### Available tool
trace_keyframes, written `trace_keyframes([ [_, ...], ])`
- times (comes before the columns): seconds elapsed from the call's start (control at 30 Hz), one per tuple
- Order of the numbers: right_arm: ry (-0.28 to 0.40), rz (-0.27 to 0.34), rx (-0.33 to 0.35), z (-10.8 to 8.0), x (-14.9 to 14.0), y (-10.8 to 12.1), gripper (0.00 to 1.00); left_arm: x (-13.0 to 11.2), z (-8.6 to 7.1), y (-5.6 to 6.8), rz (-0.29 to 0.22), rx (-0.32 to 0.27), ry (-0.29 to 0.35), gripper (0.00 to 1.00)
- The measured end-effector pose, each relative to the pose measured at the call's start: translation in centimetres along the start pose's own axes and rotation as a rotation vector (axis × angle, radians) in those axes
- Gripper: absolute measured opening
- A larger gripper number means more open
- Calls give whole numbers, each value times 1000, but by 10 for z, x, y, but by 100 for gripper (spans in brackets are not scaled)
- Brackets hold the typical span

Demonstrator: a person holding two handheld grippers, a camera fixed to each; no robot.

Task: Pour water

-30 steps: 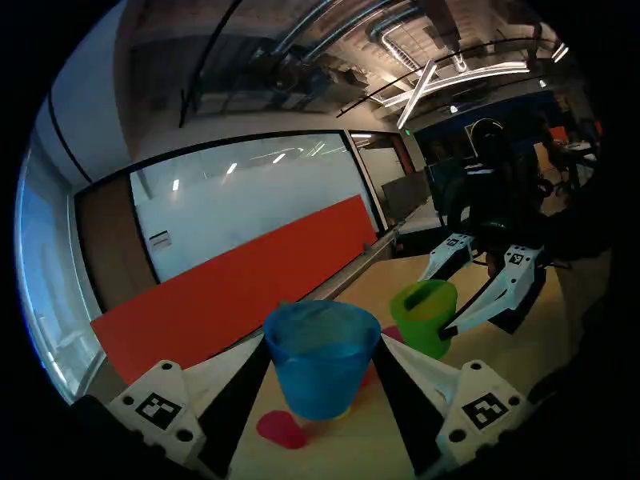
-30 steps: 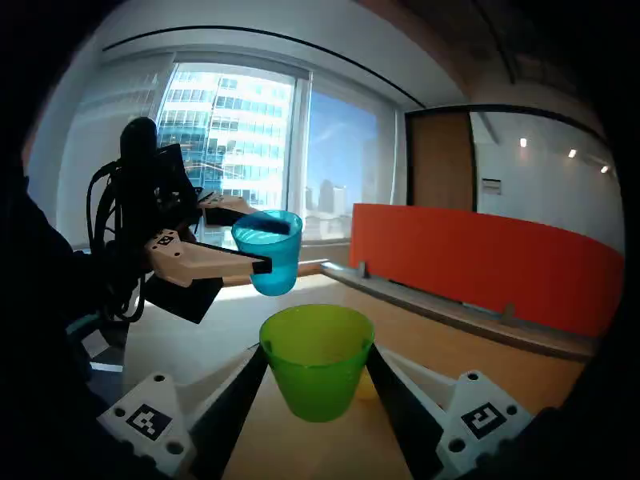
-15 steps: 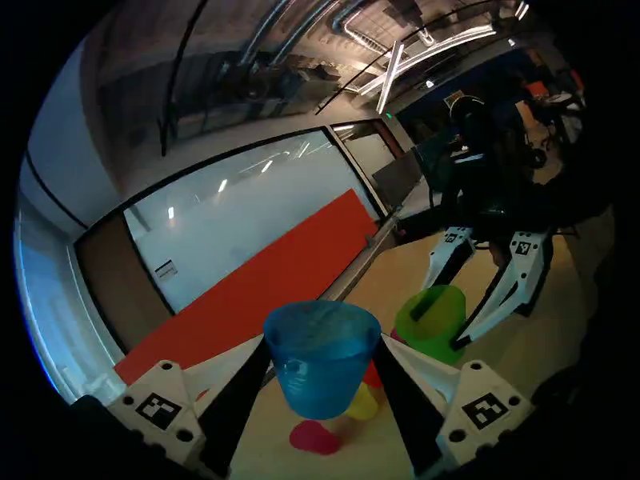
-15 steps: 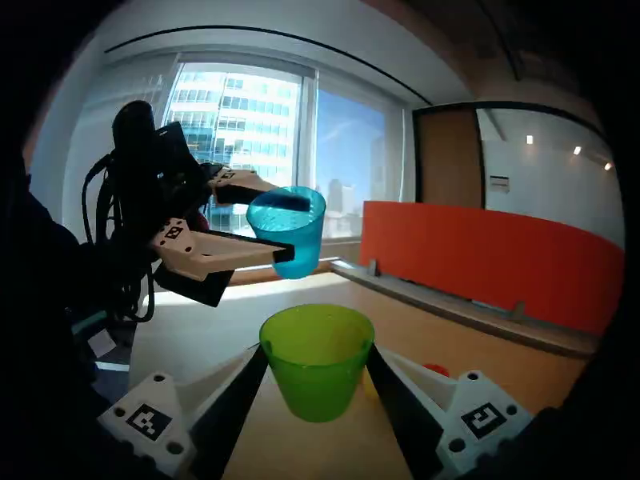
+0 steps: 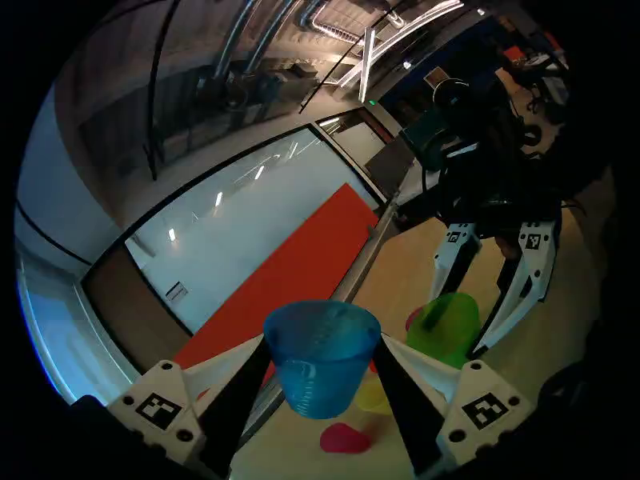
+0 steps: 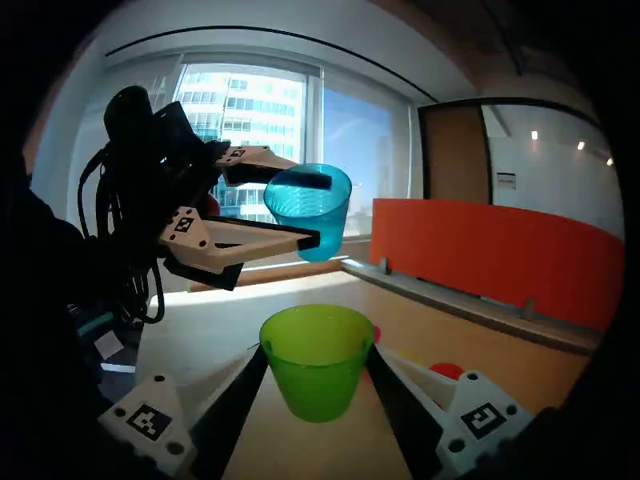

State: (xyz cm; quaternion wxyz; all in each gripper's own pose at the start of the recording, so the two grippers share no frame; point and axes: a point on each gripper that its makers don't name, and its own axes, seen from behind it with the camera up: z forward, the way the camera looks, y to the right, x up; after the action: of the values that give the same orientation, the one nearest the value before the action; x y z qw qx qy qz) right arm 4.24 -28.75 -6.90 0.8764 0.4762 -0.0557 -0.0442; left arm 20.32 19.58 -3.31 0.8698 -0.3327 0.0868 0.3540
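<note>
Fingers (image 5: 236,388) of the left gripper (image 5: 322,356) are pinching the blue cup (image 5: 322,372) from both sides, carrying it clear above the desk (image 5: 400,280). Farther off, the right gripper (image 5: 450,336) is clamping the green cup (image 5: 444,320).

Over to the right gripper view: its own fingers (image 6: 240,392) are squeezing the green cup (image 6: 318,376) low over the desk (image 6: 464,344), while the blue cup (image 6: 308,210) is hanging higher up, out toward the desk's window-side edge.

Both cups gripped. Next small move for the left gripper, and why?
Probably carry the blue cup over the mouth of the green cup before tipping: it hangs higher but off to one side, near upright, so pouring now would likely miss.
</note>
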Motion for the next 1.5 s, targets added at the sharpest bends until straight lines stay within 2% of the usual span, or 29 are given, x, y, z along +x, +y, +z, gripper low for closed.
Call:
trace_keyframes([
  [0.5,20,12,10,6,7,-2,89,11,9,-8,118,15,1,85],
  [1.17,33,24,20,9,7,2,89,22,24,-6,273,21,-3,85],
  [1.5,31,18,16,7,6,6,89,26,28,-7,325,31,-1,85],
])
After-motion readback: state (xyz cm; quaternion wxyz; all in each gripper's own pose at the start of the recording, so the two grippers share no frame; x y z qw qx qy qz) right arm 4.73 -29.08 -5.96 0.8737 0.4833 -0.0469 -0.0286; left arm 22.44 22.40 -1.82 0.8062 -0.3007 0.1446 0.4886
